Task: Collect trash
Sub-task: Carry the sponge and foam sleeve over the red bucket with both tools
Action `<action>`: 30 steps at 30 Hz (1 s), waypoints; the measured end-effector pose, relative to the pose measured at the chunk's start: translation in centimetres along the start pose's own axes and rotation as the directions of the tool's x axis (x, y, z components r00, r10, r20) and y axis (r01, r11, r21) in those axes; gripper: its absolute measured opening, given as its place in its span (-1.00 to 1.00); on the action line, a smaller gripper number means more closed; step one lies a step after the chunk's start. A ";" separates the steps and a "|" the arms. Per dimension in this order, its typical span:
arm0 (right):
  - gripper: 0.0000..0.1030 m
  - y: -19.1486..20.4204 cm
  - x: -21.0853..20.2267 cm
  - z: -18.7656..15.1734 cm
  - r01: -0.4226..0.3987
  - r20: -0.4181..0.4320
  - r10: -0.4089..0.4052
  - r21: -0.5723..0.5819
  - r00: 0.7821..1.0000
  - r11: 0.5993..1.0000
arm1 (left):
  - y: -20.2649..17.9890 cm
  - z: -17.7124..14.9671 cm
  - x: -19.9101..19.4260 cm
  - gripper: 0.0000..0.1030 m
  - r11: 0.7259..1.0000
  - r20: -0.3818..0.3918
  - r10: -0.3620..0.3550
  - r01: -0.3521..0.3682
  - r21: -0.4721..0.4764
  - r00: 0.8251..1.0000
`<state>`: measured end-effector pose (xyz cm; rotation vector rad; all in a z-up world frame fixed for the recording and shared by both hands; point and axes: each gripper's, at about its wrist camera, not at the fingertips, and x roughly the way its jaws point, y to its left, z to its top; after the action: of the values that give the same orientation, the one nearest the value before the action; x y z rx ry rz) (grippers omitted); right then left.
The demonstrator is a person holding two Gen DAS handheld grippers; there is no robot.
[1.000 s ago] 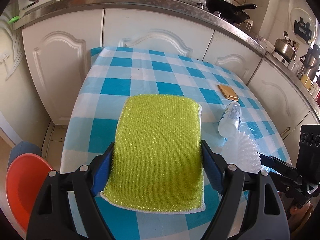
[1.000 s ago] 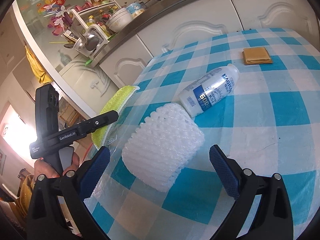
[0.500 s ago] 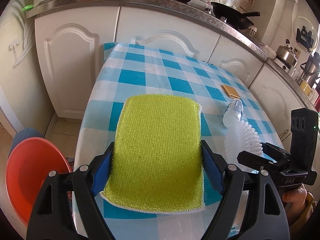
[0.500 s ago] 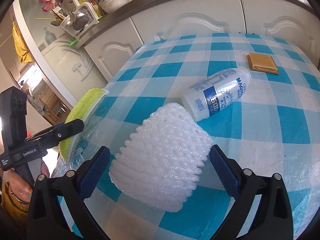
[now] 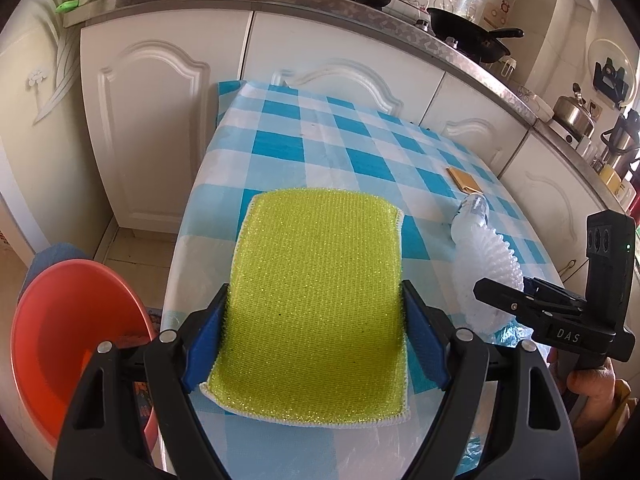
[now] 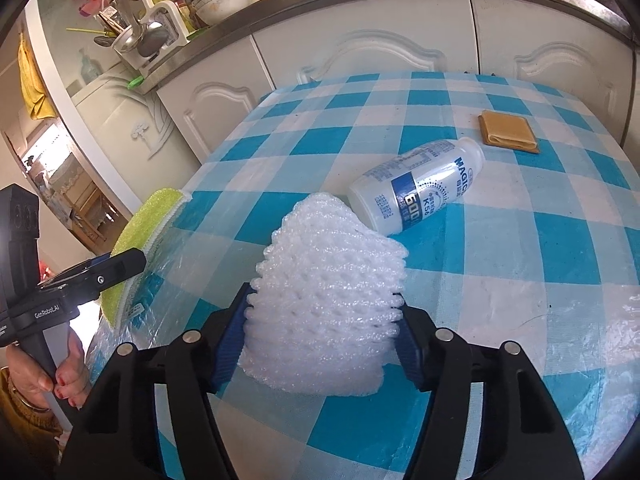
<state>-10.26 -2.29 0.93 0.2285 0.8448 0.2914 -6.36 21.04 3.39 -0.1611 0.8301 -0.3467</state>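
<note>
My left gripper is shut on a yellow-green scouring sponge and holds it above the table's near left edge; the sponge also shows in the right wrist view. My right gripper is shut on a white foam net sleeve, which also shows in the left wrist view. A white plastic bottle with a blue label lies on its side just beyond the sleeve. A small brown folded pad lies farther back.
The table has a blue and white checked cloth under clear plastic. An orange plastic bin stands on the floor to the left below the table edge. White kitchen cabinets and a counter with pots run behind.
My right gripper has moved forward and closed on the foam sleeve. My left gripper has drawn back and left with the sponge, bringing the orange bin more into view.
</note>
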 end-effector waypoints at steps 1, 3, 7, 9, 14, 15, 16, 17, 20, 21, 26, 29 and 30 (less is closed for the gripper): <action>0.17 0.1 -0.2 0.0 0.004 0.005 -0.004 -0.005 1.000 1.000 | 0.1 -0.1 0.0 0.57 1.000 0.000 -0.001 0.001 -0.001 1.000; 0.11 0.4 -0.4 0.0 0.014 0.013 -0.013 -0.019 1.000 1.000 | 0.2 -0.3 -0.2 0.57 1.000 0.002 0.001 -0.001 -0.002 1.000; 0.03 0.8 -0.9 0.0 0.024 0.031 -0.023 -0.034 0.999 0.999 | 0.7 -0.8 -0.6 0.57 1.000 0.002 0.004 -0.004 -0.010 1.000; 0.02 1.1 -1.1 0.0 0.024 0.033 -0.022 -0.039 0.999 0.999 | 1.1 -1.0 -0.9 0.57 1.000 0.004 0.009 -0.009 -0.017 1.000; 0.01 2.3 -1.7 0.5 0.013 0.052 -0.010 -0.059 0.999 0.998 | 2.2 -1.1 -2.0 0.57 0.999 0.020 0.021 -0.020 -0.036 1.000; 0.01 2.6 -1.9 0.6 0.008 0.057 -0.004 -0.065 0.998 0.998 | 2.4 -1.2 -2.3 0.57 0.999 0.026 0.024 -0.023 -0.040 0.999; 0.01 2.9 -2.0 0.8 0.001 0.062 0.003 -0.071 0.998 0.997 | 2.7 -1.2 -2.6 0.57 0.999 0.032 0.027 -0.026 -0.046 0.999; 0.01 3.3 -2.2 1.0 -0.003 0.067 0.008 -0.077 0.998 0.997 | 3.0 -1.3 -2.9 0.57 0.998 0.037 0.032 -0.030 -0.051 0.999; 0.01 4.7 -2.4 1.6 -0.030 0.075 0.037 -0.097 0.997 0.995 | 4.0 -1.4 -4.0 0.57 0.997 0.054 0.047 -0.043 -0.069 0.997; 0.01 5.1 -2.4 1.8 -0.040 0.076 0.048 -0.104 0.996 0.994 | 4.4 -1.5 -4.4 0.57 0.996 0.061 0.055 -0.050 -0.077 0.997; 0.01 8.1 -2.4 2.7 -0.092 0.078 0.105 -0.158 0.991 0.983 | 6.6 -1.7 -6.2 0.57 0.990 0.085 0.094 -0.083 -0.118 0.992; 0.01 10.3 -2.0 3.1 -0.131 0.068 0.147 -0.193 0.987 0.972 | 8.1 -2.1 -7.2 0.57 0.983 0.097 0.124 -0.109 -0.148 0.987; 0.01 11.0 -1.8 3.3 -0.144 0.062 0.160 -0.204 0.985 0.968 | 8.6 -2.3 -7.5 0.57 0.981 0.100 0.133 -0.116 -0.158 0.986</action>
<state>-10.71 7.08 7.73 0.1170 0.7165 0.5054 -10.65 31.71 4.72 -0.2665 0.7531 -0.1548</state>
